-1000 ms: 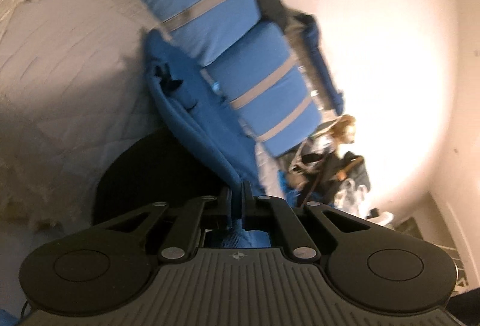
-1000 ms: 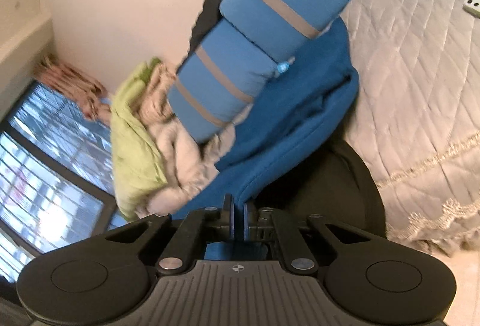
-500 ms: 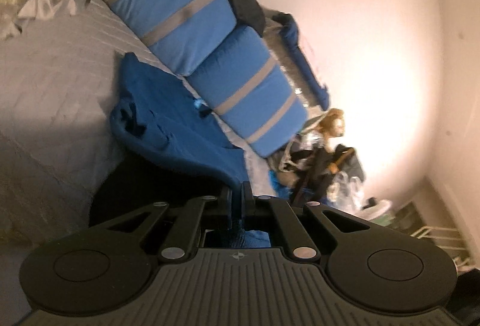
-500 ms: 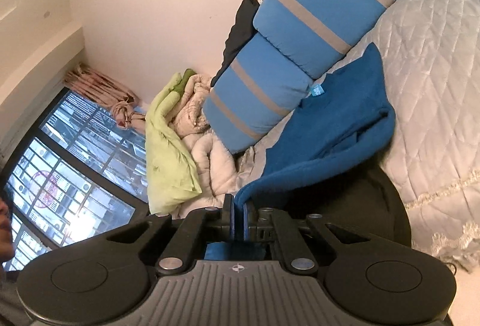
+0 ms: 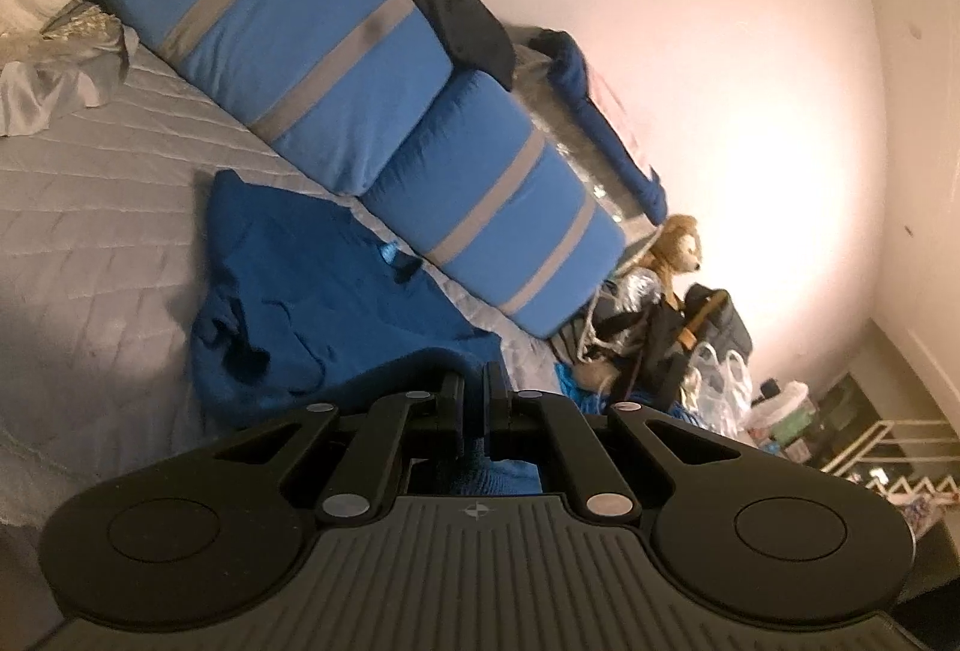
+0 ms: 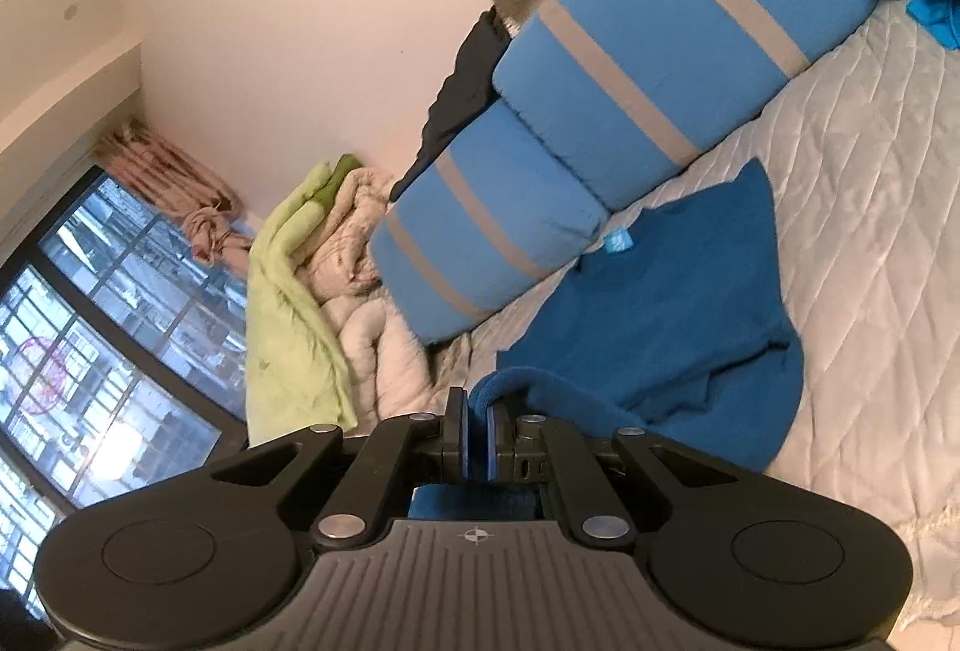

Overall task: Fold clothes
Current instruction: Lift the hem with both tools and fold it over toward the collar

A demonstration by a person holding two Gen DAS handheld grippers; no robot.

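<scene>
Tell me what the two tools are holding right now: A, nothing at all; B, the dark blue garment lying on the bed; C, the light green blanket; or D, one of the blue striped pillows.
B: the left tool and the right tool are each shut on an edge of the dark blue garment, whose far part lies on the quilted bed.
</scene>
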